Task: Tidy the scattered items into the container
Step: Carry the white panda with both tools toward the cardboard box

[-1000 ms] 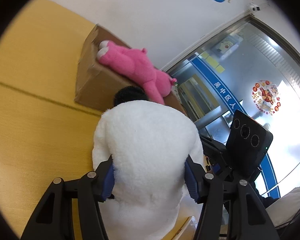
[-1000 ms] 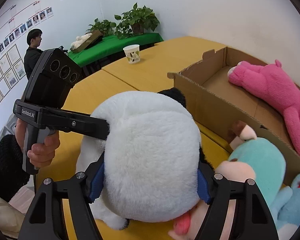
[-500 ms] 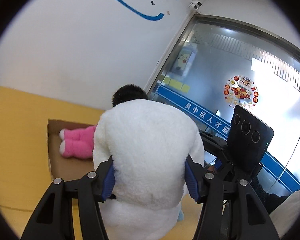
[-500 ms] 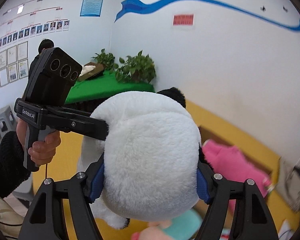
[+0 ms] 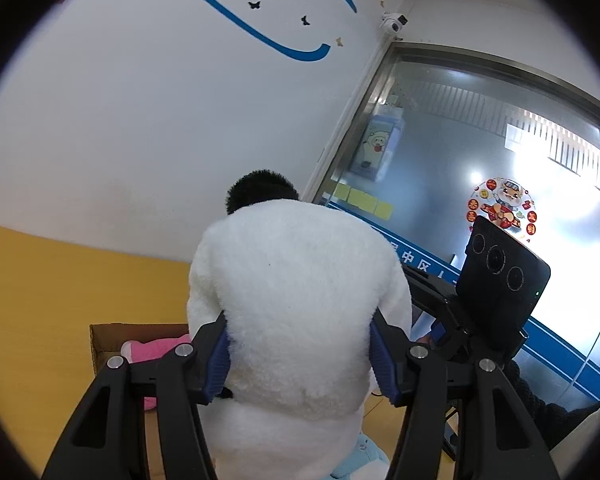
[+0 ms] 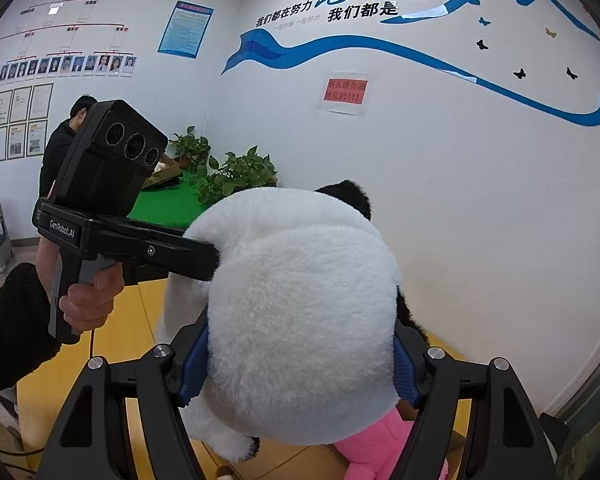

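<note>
A big white plush panda point(image 5: 296, 300) with black ears is held up in the air by both grippers. My left gripper point(image 5: 300, 356) is shut on its white body, blue pads pressed into the fur. My right gripper point(image 6: 300, 364) is shut on its round white head point(image 6: 300, 320). The left gripper's body point(image 6: 112, 200) reaches in from the left in the right wrist view, gripped by a hand. Below lies the open cardboard box point(image 5: 100, 340) with a pink plush toy point(image 5: 156, 352) in it. The pink toy point(image 6: 376, 448) also shows under the panda's head.
The yellow table point(image 5: 60, 292) runs along a white wall. A light blue plush point(image 5: 356, 460) peeks out under the panda. A glass door point(image 5: 500, 180) is at the right. A person point(image 6: 60, 148) stands far left by a green table point(image 6: 160, 204) with potted plants.
Both grippers have risen with the panda. The box and pink toy have dropped low in both views and the wall now fills the background.
</note>
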A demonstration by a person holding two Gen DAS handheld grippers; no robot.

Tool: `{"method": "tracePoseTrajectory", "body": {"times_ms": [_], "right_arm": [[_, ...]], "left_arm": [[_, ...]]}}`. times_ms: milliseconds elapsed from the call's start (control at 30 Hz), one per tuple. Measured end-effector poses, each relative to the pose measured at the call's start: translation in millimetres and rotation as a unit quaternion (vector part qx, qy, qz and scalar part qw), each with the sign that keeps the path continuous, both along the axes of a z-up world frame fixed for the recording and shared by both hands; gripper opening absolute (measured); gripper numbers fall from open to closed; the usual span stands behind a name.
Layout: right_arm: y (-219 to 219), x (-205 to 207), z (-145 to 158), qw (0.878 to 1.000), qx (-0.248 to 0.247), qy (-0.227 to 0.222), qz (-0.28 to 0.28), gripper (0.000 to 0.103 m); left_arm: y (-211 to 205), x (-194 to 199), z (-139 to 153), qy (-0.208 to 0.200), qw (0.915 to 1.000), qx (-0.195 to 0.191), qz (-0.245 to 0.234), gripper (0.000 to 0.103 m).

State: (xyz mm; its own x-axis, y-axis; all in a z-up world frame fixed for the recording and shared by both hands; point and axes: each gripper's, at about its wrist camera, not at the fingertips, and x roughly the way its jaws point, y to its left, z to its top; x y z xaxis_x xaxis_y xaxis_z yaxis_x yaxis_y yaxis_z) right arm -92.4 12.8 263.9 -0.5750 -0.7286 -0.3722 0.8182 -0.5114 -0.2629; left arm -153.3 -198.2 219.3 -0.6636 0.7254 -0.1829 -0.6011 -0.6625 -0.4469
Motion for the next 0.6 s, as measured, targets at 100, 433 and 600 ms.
{"method": "tracePoseTrajectory", "body": {"times_ms": [100,433,600], "right_arm": [[-7,-33,-21,1.000,-0.004,-0.023,0.004,0.079],[-24,-119,-130,0.989,0.013,-0.145,0.023,0.079],[-40,-141,-184,0.979,0.032,-0.196,0.039,0.079]], "left_arm": [[-3,-29,-22,-0.030,0.9995,0.000,0.004,0.057],[-14,-75,-151,-0.175,0.9836,0.033,0.029,0.057],[-22,-74,-204,-0.233,0.9685,0.057,0.068,0.057]]}}
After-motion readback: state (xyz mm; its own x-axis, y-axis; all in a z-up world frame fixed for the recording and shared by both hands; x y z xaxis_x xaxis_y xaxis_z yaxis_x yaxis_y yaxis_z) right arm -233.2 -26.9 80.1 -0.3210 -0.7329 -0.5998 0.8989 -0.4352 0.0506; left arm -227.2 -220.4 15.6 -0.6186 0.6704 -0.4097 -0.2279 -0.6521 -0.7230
